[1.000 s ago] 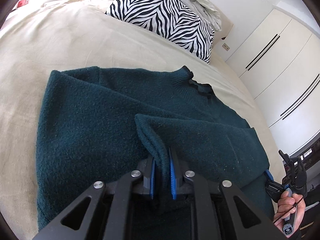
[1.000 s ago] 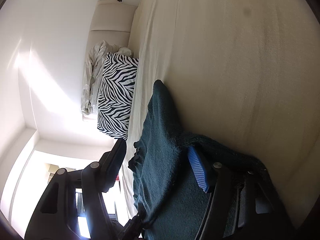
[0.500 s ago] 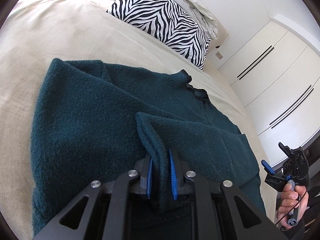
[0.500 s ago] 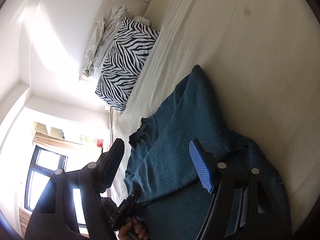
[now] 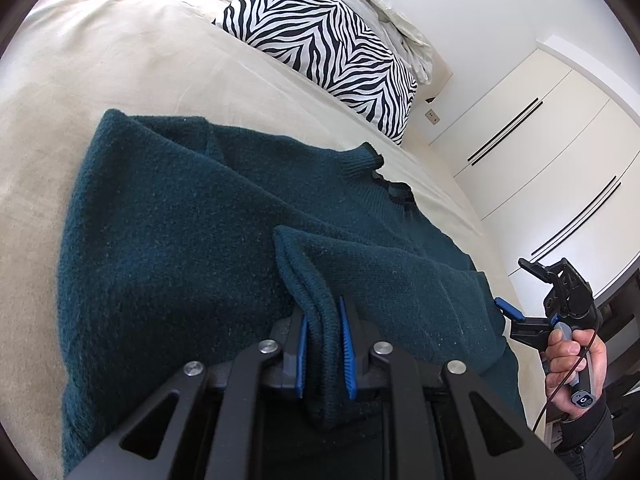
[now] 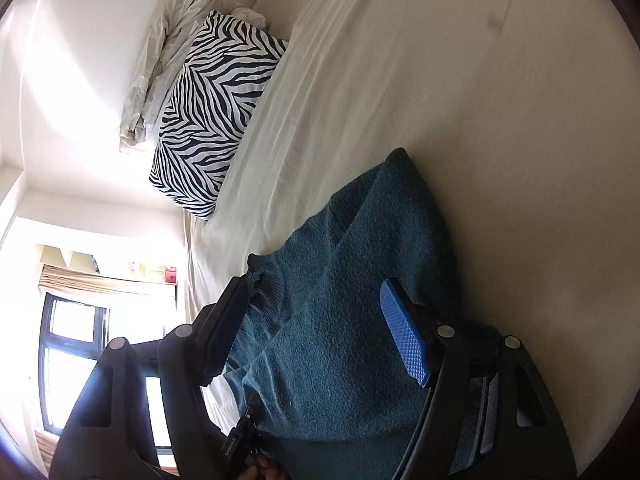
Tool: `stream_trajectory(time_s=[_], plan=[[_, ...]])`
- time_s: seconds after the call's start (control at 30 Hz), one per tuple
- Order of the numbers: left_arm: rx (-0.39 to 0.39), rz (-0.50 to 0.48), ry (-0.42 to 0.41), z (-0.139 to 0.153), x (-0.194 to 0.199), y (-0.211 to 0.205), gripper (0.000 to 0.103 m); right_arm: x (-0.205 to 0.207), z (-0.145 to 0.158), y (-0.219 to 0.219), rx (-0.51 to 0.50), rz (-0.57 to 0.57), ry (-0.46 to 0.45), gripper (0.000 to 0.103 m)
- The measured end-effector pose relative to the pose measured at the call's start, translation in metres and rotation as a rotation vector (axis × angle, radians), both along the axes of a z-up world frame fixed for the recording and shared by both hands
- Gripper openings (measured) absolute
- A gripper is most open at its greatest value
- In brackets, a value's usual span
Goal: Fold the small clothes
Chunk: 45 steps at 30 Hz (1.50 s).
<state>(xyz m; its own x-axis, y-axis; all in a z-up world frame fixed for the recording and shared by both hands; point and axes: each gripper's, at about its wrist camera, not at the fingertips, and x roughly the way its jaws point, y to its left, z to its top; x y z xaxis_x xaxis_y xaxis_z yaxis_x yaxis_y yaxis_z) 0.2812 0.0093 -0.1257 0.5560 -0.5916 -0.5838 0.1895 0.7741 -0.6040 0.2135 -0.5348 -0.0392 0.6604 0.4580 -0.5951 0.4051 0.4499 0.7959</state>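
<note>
Left wrist view: dark green sweater (image 5: 192, 240) spread on the bed (image 5: 100, 64), cuff of a sleeve (image 5: 320, 312) clenched in the left tool (image 5: 323, 344) and drawn over the body. Right tool (image 6: 316, 336) released, jaws wide, off the knit. Folding judged barely begun: one sleeve half in, body unfolded. Compared with a second ago, right tool pulled back from the sweater, zebra pillow (image 5: 328, 48) nearer in frame.

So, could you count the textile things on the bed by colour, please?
Dark teal: 1, the sweater
Black-and-white zebra: 1, the pillow
Off-white: 1, the crumpled cloth behind the pillow
Total: 3
</note>
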Motion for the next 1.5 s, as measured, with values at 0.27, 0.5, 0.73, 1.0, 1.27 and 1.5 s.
stream_trajectory(time_s=[0.27,0.5,0.73,1.0,1.27,1.5], plan=[[-0.006,-0.001,-0.001,-0.001,0.0,0.001,0.018,0.043,-0.015,-0.014,0.072,0.0,-0.017,0.073],[-0.009,-0.001,-0.002,-0.002,0.001,0.001,0.018,0.025,-0.031,-0.012,0.065,0.08,-0.032,0.073],[-0.005,-0.002,0.008,0.0,0.002,0.001,0.018,-0.055,-0.03,-0.005,0.112,0.162,-0.048,0.073],[0.068,0.045,0.052,0.032,-0.029,0.019,0.05,-0.159,-0.016,-0.025,0.059,0.116,-0.036,0.073],[0.11,0.127,0.029,0.066,-0.162,0.081,0.066,-0.281,0.01,-0.016,-0.051,0.1,-0.064,0.073],[0.142,0.158,0.171,0.037,-0.252,0.109,0.066,-0.359,0.014,0.014,-0.21,0.155,-0.01,0.073]])
